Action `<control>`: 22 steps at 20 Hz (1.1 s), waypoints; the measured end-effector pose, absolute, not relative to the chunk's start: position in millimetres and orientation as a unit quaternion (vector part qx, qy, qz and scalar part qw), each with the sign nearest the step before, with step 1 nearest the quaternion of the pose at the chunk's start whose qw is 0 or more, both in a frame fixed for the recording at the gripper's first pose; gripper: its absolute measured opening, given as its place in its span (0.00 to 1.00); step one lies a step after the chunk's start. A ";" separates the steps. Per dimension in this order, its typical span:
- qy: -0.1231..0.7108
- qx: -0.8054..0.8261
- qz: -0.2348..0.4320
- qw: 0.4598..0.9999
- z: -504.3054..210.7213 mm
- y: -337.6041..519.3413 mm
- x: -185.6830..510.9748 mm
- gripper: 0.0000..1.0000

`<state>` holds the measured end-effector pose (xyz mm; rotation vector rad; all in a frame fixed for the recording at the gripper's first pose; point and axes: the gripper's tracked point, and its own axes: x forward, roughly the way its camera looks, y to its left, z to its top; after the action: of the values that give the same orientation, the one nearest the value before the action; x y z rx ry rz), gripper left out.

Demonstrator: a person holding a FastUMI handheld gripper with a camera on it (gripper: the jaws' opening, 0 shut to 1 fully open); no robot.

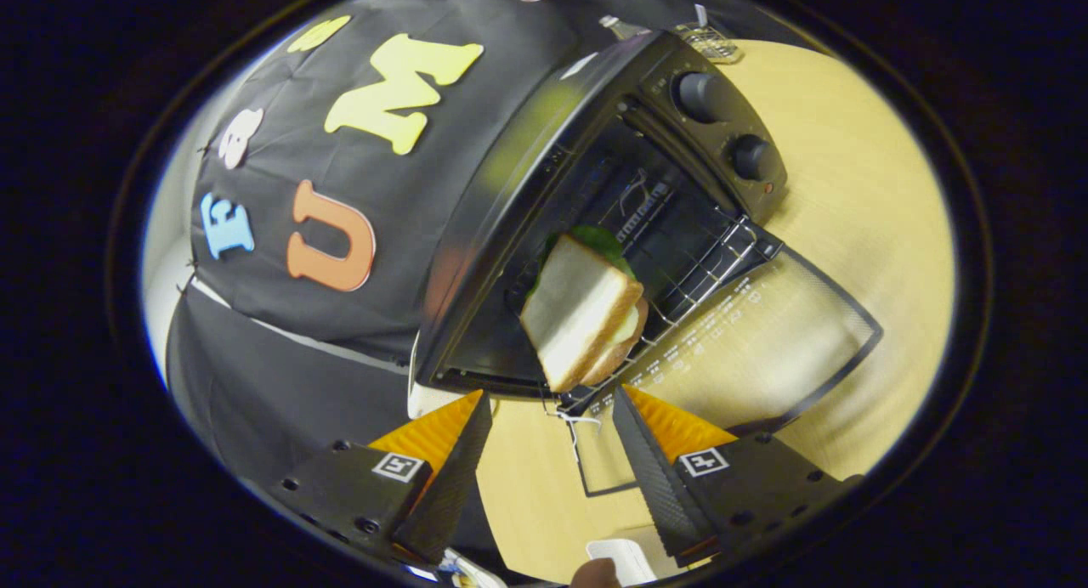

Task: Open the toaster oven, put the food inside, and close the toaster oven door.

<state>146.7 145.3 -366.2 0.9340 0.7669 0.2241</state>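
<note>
Just ahead of the gripper, whose jaws stand wide and empty, the sandwich sits at the mouth of the oven, its door dropped flat for loading.

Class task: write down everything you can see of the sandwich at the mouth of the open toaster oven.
The sandwich is two slices of pale bread with brown crusts, green lettuce poking out at its far end and a pale yellow layer between the slices. It sits tilted on the wire rack at the mouth of the black toaster oven, above the lowered glass door. It lies just ahead of the open gripper, whose fingers do not touch it.
</note>
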 end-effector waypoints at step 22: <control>0.425 0.077 0.095 0.897 -422.1 76.5 32.2 0.98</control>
<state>32.2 76.5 -422.1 0.1594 0.8805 0.1976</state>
